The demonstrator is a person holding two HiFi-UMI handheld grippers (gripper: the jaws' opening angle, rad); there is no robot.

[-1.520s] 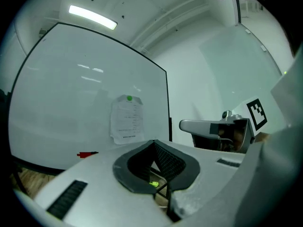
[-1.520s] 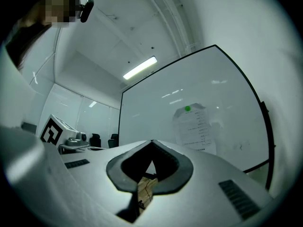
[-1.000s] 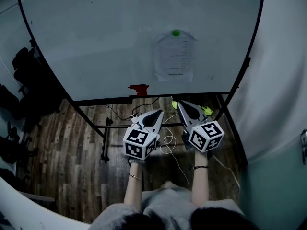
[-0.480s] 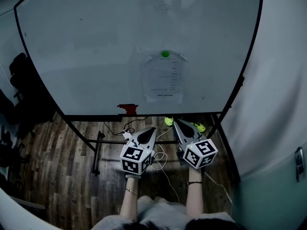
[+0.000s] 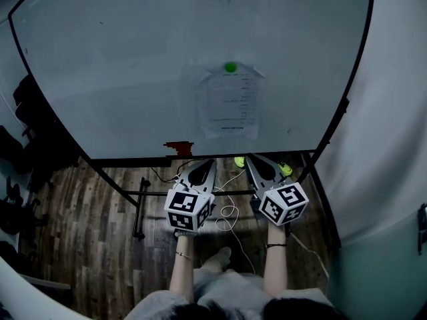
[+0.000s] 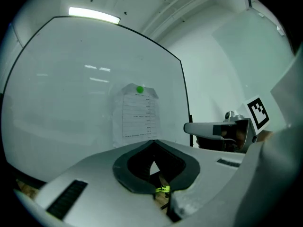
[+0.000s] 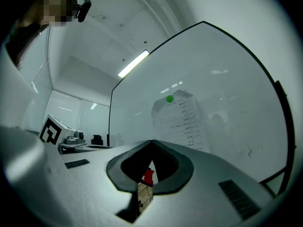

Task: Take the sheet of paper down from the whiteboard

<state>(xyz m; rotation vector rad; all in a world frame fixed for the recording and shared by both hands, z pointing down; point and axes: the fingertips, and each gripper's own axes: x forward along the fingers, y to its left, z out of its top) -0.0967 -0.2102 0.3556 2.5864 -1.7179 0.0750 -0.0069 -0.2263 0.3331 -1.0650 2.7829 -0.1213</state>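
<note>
below the whiteboard [image 5: 120, 65], left gripper [image 5: 208, 163] and right gripper [image 5: 249, 158] now nearer paper [image 5: 230, 109]

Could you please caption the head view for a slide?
Shut left gripper and shut right gripper face a white printed paper sheet pinned by a round green magnet to the whiteboard.
</note>
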